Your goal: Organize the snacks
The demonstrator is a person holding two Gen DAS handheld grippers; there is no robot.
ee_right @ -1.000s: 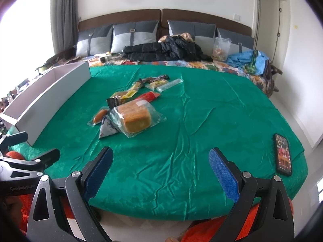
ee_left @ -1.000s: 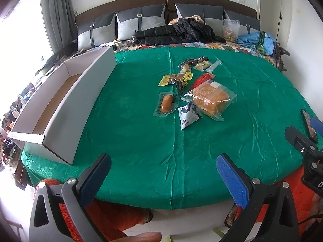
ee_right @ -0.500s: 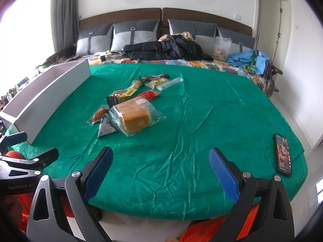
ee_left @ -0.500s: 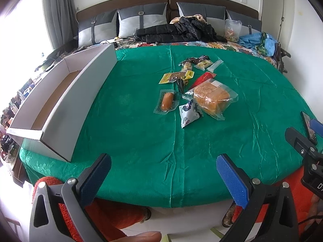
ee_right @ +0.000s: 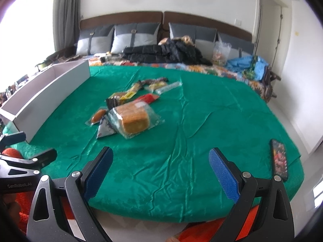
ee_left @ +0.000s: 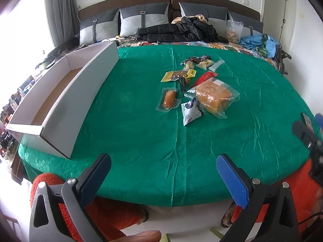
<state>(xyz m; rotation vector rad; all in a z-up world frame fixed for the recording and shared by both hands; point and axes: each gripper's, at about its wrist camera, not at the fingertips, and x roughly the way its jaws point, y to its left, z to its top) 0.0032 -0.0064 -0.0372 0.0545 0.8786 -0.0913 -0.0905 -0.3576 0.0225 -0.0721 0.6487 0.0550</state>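
Observation:
A pile of snack packets lies mid-cloth: a clear-wrapped loaf of bread, a wrapped sausage, a white and blue triangular pouch, a red packet, a yellow packet and smaller ones behind. A long white cardboard box stands open on the left. My left gripper hangs open over the bed's near edge, holding nothing. Farther right, my right gripper is open and empty too.
A green cloth covers the bed. A phone lies at its right front corner. Pillows, a black jacket, a clear bag and blue clothes sit at the head end. A person's orange sleeves show below.
Both views have drifted slightly forward and lower toward the bed. The snacks and the box have not moved, and both grippers stay open.

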